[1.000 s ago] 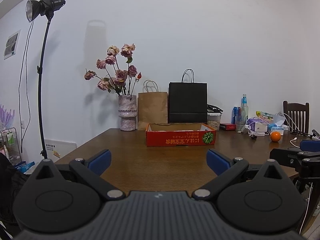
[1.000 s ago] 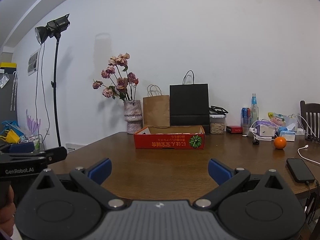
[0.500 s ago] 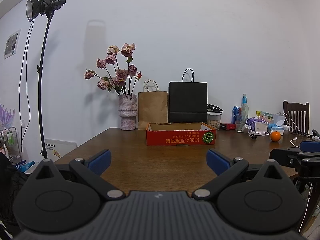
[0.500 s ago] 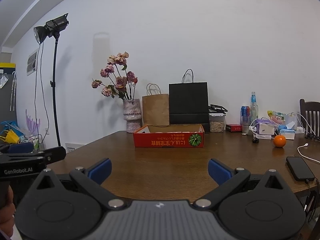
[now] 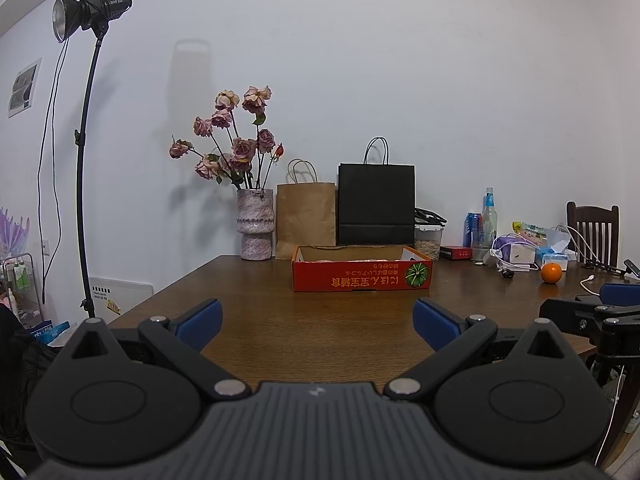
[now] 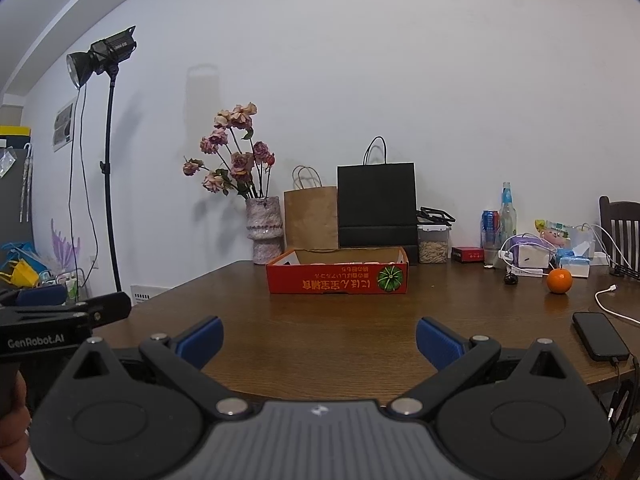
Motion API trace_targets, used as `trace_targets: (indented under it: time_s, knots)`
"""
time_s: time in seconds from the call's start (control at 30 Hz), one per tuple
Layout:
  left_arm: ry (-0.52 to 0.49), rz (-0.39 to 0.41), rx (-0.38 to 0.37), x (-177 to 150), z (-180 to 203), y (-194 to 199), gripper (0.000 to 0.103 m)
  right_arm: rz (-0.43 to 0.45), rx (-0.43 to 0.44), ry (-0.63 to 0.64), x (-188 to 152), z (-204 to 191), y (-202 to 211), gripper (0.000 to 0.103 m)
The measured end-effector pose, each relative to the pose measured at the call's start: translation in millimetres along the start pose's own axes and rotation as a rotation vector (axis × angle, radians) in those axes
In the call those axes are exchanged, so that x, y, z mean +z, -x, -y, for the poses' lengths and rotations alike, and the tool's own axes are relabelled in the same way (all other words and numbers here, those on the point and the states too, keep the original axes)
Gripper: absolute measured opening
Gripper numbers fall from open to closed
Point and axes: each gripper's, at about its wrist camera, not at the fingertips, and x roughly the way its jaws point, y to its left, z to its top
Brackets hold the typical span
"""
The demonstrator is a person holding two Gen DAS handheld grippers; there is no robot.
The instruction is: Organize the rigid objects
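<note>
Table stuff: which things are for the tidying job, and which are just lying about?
For the job, probably: red cardboard box, orange, phone.

Just lying about, likely: vase of roses, brown paper bag, black paper bag, studio light.

A shallow red cardboard box point(image 5: 362, 276) sits flat on the brown wooden table point(image 5: 320, 328), open at the top, its long side facing the cameras with orange print upside down and a green striped pumpkin picture at its right end. Pale contents barely show above its rim. An orange point(image 6: 559, 280) rests on the table well to the box's right, and a black phone point(image 6: 600, 336) lies flat near the table's right edge.
</note>
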Motion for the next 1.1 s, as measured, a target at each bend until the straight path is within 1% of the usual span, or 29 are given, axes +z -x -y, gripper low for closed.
trace_targets:
  time_s: [0.2,0.77,0.97,1.1]
  knots:
    - [0.001,0.000,-0.001,-0.2,-0.3,-0.1,0.103,-0.003,-0.010,-0.006,-0.6,0.7,-0.1,0.103]
    - [-0.002,-0.001,0.000,-0.6,0.8,0.1,0.103,-0.006,-0.005,-0.005,-1.4,-0.2,0.7,0.103]
    - [-0.002,-0.020,-0.009,-2.2,1.7,-0.9,0.103,-0.009,-0.007,-0.010,-1.8,-0.4,-0.1,0.103]
    - [0.009,-0.018,-0.007,-3.9,0.9,-0.9,0.103,-0.014,-0.006,-0.014,-1.5,2.7,-3.3,0.103]
